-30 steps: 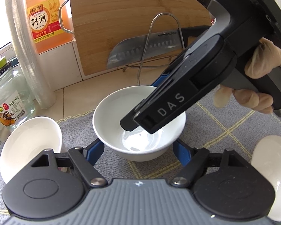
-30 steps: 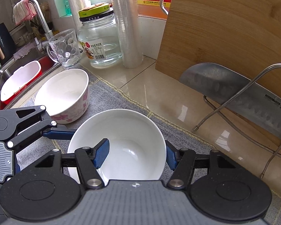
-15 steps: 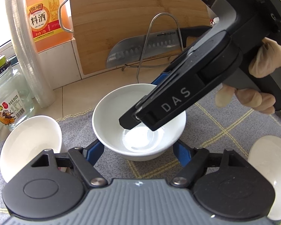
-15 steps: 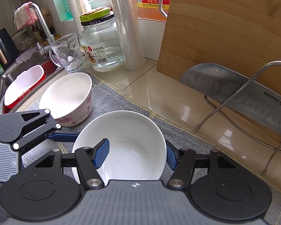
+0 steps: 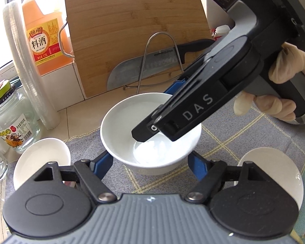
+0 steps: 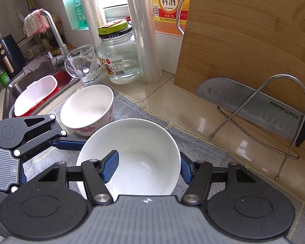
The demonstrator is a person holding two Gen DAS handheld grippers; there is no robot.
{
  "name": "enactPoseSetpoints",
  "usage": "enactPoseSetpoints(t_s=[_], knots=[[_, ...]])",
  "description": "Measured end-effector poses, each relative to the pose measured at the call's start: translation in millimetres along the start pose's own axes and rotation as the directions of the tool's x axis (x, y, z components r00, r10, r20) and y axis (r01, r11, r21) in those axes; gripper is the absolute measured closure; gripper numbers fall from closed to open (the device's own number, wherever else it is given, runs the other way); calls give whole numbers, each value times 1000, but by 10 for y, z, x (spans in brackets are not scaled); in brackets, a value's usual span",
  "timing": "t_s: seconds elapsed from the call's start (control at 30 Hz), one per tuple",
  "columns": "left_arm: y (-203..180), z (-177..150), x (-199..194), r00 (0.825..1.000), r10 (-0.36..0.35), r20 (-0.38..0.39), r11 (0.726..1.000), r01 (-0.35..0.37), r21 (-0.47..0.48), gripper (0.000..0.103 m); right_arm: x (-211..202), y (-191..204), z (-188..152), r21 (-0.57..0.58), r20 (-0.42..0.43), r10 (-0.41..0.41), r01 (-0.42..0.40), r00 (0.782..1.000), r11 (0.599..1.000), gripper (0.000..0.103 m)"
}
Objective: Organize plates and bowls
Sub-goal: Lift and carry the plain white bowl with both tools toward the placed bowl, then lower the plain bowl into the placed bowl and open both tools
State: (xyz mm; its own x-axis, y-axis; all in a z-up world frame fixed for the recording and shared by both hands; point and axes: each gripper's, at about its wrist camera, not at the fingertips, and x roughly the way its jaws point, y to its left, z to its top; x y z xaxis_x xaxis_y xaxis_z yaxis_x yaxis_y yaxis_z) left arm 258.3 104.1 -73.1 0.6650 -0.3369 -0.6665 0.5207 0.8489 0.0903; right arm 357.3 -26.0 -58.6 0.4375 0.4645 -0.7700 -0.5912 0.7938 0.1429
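- Our right gripper has its fingers closed on the white bowl: one blue pad sits inside the wall at 9 o'clock, the other outside at 3 o'clock.
- Our left gripper straddles the same bowl with its fingers spread, both pads clear of the wall, gripping nothing.
- The bowl looks just off the grey mat; we judge the lift is the step in hand.
- We keep the rim level, since the grip bites one wall only.
- The floral bowl at 10 o'clock seems the likely nest, so we clear its rim first, then lower.
- We stay away from the knife at 2 o'clock.
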Motion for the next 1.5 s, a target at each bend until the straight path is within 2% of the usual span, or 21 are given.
enactPoseSetpoints(t_s=[0.6, 1.5], knots=[[-441, -19, -512, 998, -56, 25, 996, 54, 68, 23, -707, 295, -388, 5, 46, -55, 55, 997, 998, 36], [-930, -279, -767, 985, -174, -2, 975, 172, 141, 23, -1141, 524, -1031, 62, 0, -147, 147, 989, 987, 35]])
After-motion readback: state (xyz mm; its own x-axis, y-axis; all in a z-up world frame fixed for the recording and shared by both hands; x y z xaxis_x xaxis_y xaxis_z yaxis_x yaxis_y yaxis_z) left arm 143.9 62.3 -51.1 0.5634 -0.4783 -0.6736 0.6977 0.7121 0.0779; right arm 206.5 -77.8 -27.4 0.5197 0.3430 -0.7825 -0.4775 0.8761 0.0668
